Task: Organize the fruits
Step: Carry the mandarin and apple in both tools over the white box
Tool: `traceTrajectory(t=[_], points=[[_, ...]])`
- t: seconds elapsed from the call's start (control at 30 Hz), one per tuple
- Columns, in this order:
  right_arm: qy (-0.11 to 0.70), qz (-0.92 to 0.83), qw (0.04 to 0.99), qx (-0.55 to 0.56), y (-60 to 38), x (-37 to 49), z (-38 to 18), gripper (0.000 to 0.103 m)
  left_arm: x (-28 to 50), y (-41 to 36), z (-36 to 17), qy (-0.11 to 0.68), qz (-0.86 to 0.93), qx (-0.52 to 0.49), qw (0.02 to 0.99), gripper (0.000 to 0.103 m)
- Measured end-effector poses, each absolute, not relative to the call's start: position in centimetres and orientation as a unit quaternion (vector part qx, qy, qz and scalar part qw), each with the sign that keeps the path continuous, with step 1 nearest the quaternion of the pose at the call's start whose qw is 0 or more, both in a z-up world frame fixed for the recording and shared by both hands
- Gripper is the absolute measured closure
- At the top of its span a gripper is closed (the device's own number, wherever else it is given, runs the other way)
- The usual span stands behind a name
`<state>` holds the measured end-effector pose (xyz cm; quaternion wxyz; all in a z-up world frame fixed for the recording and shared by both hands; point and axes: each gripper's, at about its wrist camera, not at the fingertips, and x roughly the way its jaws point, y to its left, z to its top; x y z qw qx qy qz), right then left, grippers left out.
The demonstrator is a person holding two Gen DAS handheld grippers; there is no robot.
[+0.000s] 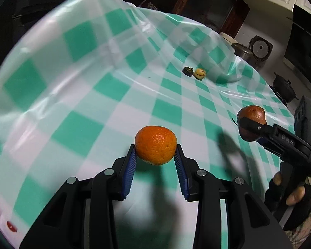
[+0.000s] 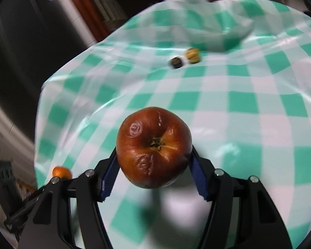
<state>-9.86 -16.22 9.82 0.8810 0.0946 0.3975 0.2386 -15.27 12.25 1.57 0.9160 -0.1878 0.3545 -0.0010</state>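
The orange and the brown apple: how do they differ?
The orange is bright and firm-looking with pebbled skin; the apple is dark red-brown and wrinkled. The orange looks smaller than the apple. Shared: both are round and clamped between blue pads, orange in the left gripper, apple in the right gripper.

There is one orange (image 1: 155, 144) and one wrinkled red-brown apple (image 2: 153, 147). At about one o'clock on the checked tablecloth (image 1: 72, 83) lie two small fruits, one dark (image 1: 187, 70) and one yellow (image 1: 199, 73).
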Motion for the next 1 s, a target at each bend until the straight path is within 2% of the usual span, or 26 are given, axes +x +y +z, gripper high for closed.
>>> traceTrajectory(t=[0.27, 0.57, 0.8, 1.0], points=[[0.408, 0.313, 0.857, 0.038, -9.9, -16.5, 10.3, 0.039, -23.3, 16.8, 1.6, 0.338, 0.036, -0.182, 0.923, 0.067], [0.378, 0.462, 0.798, -0.081, 0.4, -25.5, 11.3, 0.039, -33.8, 24.1, 3.7, 0.293, 0.144, -0.151, 0.933, 0.067], [0.407, 0.548, 0.708, -0.182, 8.8, -32.2, 7.4, 0.039, -38.6, 30.0, 0.2, 0.345, 0.219, -0.147, 0.901, 0.067], [0.446, 0.569, 0.628, -0.287, 14.3, -36.2, 1.8, 0.039, -38.2, 32.6, -6.0, 0.45, 0.236, -0.132, 0.851, 0.067]])
